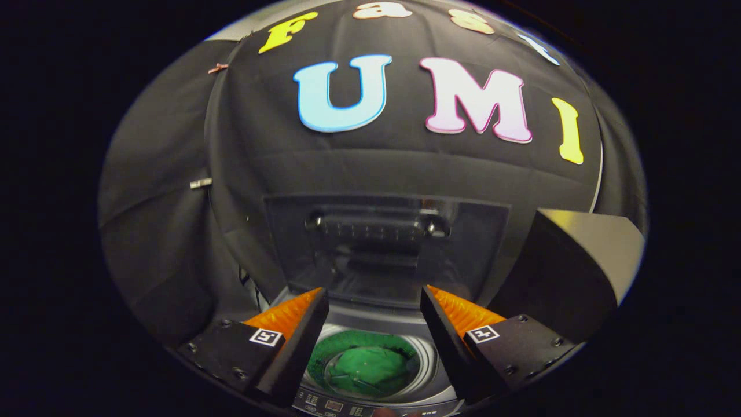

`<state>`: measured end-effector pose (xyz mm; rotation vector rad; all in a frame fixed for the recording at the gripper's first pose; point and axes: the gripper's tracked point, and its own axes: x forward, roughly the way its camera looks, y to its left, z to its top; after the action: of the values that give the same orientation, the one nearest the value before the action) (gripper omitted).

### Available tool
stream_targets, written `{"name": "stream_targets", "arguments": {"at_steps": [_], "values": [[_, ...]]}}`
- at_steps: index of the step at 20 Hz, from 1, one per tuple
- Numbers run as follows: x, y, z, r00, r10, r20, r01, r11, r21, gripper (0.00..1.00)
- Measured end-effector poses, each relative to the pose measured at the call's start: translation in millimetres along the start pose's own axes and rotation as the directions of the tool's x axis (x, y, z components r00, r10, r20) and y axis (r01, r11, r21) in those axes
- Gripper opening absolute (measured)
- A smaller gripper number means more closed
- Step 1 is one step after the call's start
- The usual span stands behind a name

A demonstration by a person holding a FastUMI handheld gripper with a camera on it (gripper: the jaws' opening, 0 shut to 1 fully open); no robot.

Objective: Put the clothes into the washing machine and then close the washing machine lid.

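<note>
A top-loading washing machine (370, 324) stands straight ahead, below my fingers. Its glass lid (385, 246) is raised upright at the back, against the black cloth wall. Green clothing (370, 365) lies inside the round drum, seen through the gap between my fingers. My gripper (375, 307) hovers above the drum opening, open, with nothing between its fingers. The control panel (341, 406) runs along the machine's near edge.
A dark box-like object (570, 272) with a pale top stands to the right of the machine, close beside my right finger. Black cloth hangs behind and to the left, held by small clips (201, 183).
</note>
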<state>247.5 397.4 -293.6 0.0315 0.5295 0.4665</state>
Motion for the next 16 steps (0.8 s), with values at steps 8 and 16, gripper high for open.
{"name": "stream_targets", "arguments": {"at_steps": [8,16], "values": [[22.4,-9.3,90.1,0.994,-0.021,0.106,0.02,1.0,0.011,0.99],[90.4,-23.3,97.1,0.995,-0.101,0.02,0.101,0.995,0.003,0.99]]}}
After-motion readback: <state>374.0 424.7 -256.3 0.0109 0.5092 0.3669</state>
